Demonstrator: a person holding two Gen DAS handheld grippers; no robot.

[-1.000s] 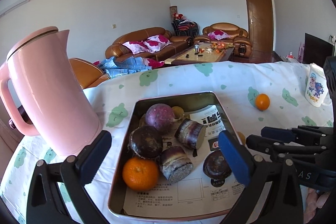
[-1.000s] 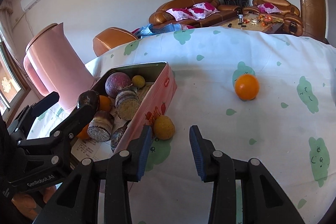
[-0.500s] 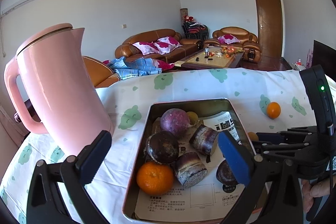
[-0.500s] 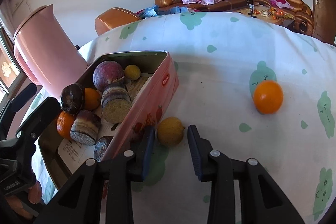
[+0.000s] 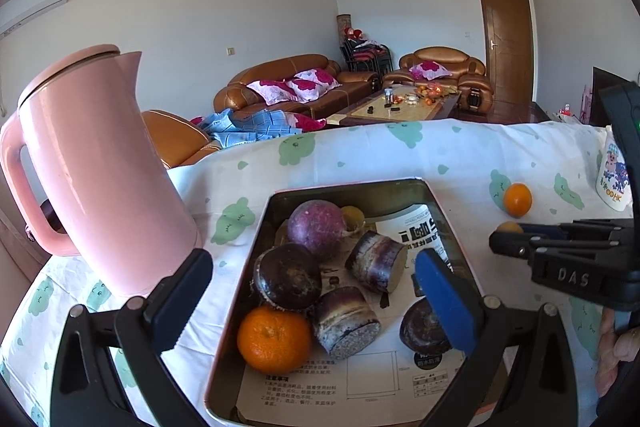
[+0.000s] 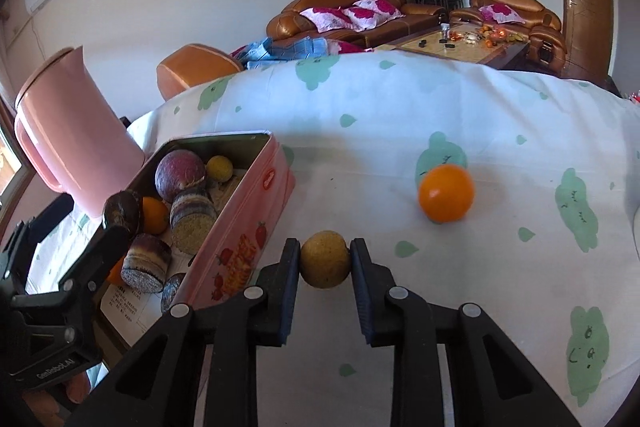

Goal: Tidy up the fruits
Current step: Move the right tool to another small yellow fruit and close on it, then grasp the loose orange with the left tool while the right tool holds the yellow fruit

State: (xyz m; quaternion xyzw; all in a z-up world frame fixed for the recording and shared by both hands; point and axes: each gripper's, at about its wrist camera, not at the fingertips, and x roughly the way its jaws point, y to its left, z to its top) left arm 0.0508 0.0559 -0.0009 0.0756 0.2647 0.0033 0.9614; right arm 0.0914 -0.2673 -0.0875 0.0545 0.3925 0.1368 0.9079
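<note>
A small yellow-brown round fruit [image 6: 324,265] sits just right of the pink tin [image 6: 248,251], and my right gripper [image 6: 325,253] is shut on it, both pads pressing its sides. The left wrist view shows this fruit [image 5: 509,227] at the tips of that gripper. An orange [image 6: 446,193] lies loose on the cloth further right. The tin [image 5: 348,187] holds an orange [image 5: 274,339], a purple round fruit [image 5: 318,229], a small yellow one and several dark cut pieces. My left gripper [image 5: 312,287] hangs open above the tin's near end, holding nothing.
A tall pink kettle [image 5: 92,163] stands left of the tin, close to my left finger. A white printed mug [image 5: 614,175] is at the table's right. The white cloth with green prints [image 6: 400,115] covers the table; sofas and a coffee table lie beyond.
My right gripper moved forward to the yellow-brown fruit and its jaws closed on it. The left gripper stayed open over the tin, hardly shifting.
</note>
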